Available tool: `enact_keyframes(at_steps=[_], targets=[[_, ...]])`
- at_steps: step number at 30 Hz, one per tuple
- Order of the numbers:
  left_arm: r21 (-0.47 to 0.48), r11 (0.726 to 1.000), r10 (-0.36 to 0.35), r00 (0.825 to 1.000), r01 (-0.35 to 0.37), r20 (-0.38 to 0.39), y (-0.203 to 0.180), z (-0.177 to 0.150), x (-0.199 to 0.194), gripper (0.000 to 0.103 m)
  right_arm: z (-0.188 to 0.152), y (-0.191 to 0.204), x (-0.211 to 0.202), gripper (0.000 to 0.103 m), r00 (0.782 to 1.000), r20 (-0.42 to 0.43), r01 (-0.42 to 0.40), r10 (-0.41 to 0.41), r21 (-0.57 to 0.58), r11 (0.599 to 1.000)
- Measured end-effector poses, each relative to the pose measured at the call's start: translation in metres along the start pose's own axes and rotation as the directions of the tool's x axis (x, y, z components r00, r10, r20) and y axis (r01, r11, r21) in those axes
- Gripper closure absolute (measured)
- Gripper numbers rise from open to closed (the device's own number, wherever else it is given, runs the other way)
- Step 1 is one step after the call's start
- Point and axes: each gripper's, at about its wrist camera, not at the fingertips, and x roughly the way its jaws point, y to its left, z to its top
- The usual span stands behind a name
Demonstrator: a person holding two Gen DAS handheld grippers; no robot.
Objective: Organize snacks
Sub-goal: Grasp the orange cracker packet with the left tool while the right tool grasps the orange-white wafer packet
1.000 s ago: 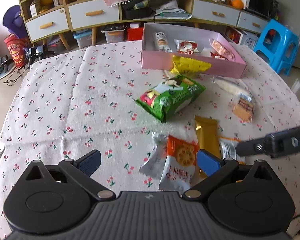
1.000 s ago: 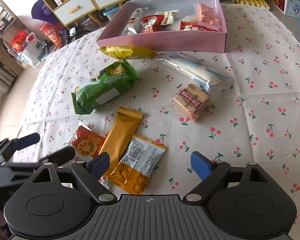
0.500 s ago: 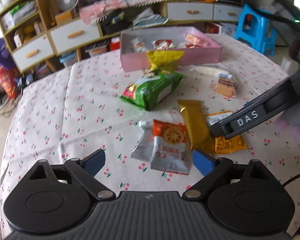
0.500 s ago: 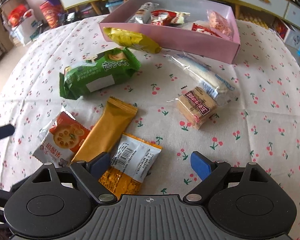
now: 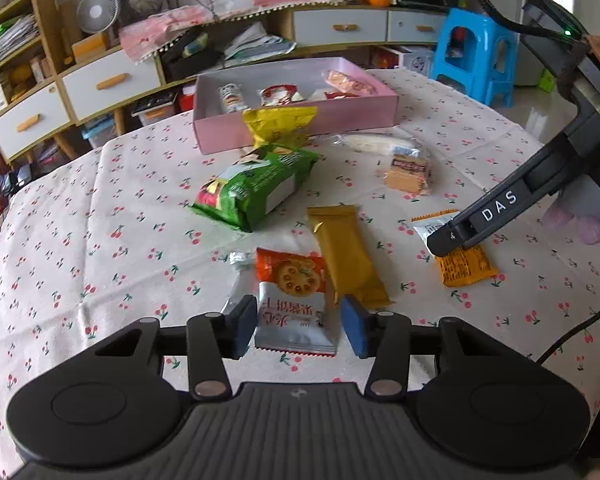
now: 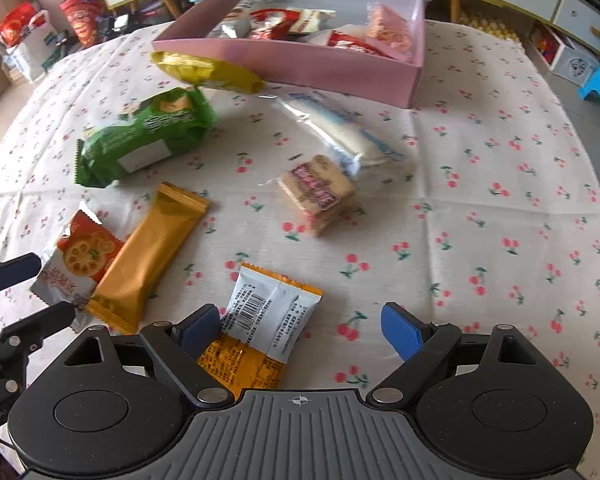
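An orange-and-white cracker packet (image 5: pixel 291 304) lies on the cherry-print tablecloth between the pads of my left gripper (image 5: pixel 298 331). Its jaws are closing, with a thin gap still showing at the right pad. In the right wrist view, that gripper's fingers (image 6: pixel 8 272) flank the same packet (image 6: pixel 76 264). My right gripper (image 6: pixel 300 332) stands open over an orange-and-white barcode packet (image 6: pixel 268 312), which lies close to its left finger. From the left wrist view, one right finger (image 5: pixel 488 216) hovers over that packet (image 5: pixel 462 258). The pink box (image 5: pixel 300 122) holds several snacks at the table's far side.
A gold bar (image 5: pixel 346 256), a green bag (image 5: pixel 256 188), a yellow packet (image 5: pixel 276 124), a clear biscuit pack (image 5: pixel 408 172) and a long white packet (image 5: pixel 376 142) lie between the grippers and the box. A blue stool (image 5: pixel 476 56) and cabinets stand beyond the table.
My left gripper's jaws have narrowed from wide open to just around the cracker packet. The right gripper has swung in over the barcode packet, and its jaws stay wide.
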Motion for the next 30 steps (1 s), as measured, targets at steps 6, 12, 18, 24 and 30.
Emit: enact_keyframes(at_steps=[6,12,18,24,30], targets=[[0.066,0.998,0.026,0.999,-0.024,-0.025,-0.008,-0.002,0.009,0.059,-0.002,-0.003,-0.003,0.013,1.000,-0.009,-0.015,0.016,0.019,1.000],[0.082,0.995,0.058,0.997,-0.054,-0.046,-0.007,-0.005,0.015,0.059,-0.004,0.001,-0.002,0.013,0.999,-0.025,-0.045,0.046,0.021,0.999],[0.099,0.993,0.067,0.997,-0.062,-0.047,-0.012,-0.004,0.018,0.059,-0.008,0.007,0.001,0.014,0.998,-0.034,-0.049,0.050,0.027,0.998],[0.099,0.993,0.066,0.996,-0.060,-0.052,-0.012,-0.003,0.018,0.061,-0.010,0.009,-0.001,0.025,0.999,-0.023,-0.025,0.026,0.011,1.000],[0.069,0.997,0.044,0.995,-0.038,-0.084,-0.007,0.001,0.018,0.065,-0.010,0.009,-0.006,0.059,1.000,-0.007,-0.004,0.004,-0.008,1.000]])
